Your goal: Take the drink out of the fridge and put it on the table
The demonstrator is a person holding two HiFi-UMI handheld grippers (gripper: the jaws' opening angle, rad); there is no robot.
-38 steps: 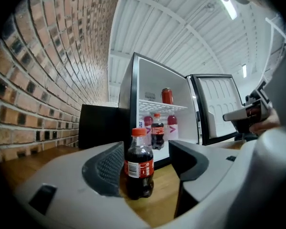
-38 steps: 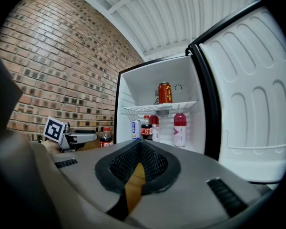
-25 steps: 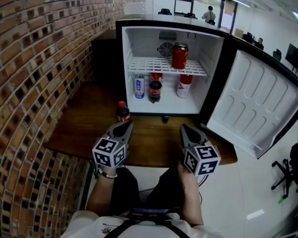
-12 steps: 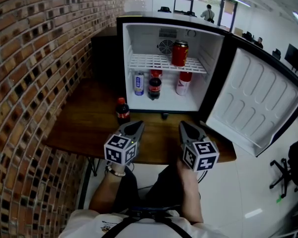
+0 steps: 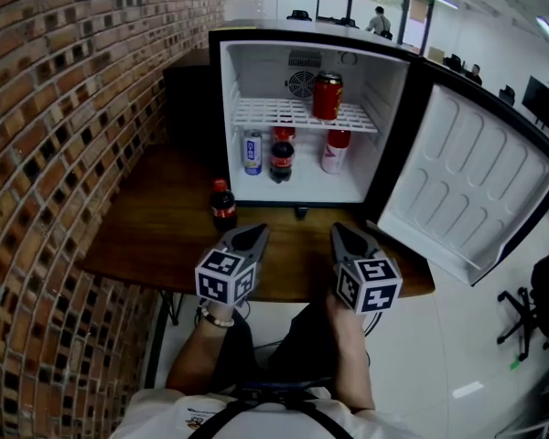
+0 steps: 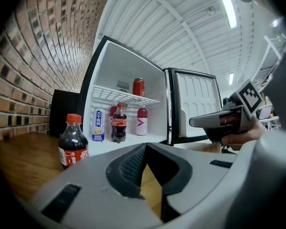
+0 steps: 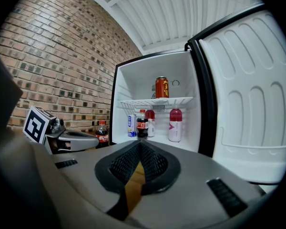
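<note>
A small cola bottle (image 5: 223, 205) with a red cap stands upright on the wooden table (image 5: 146, 240), in front of the open fridge (image 5: 304, 190). In the left gripper view that cola bottle (image 6: 73, 146) is ahead and to the left. My left gripper (image 5: 255, 232) is shut and empty, low over the table's front edge, right of the bottle and apart from it. The right gripper (image 5: 339, 230) is beside it, shut and empty too. Inside the fridge are a red can (image 5: 327, 95) on the wire shelf, another cola bottle (image 5: 281, 161), a blue-white can (image 5: 252, 152) and a red-white bottle (image 5: 335, 151).
The fridge door (image 5: 467, 190) swings wide open to the right, past the table's edge. A brick wall (image 5: 64, 108) runs along the left. A dark box (image 5: 190, 99) stands left of the fridge. An office chair (image 5: 531, 314) is on the floor at far right.
My left gripper has drawn right and a little back from the cola bottle on the table, which stays standing. The right gripper has hardly moved.
</note>
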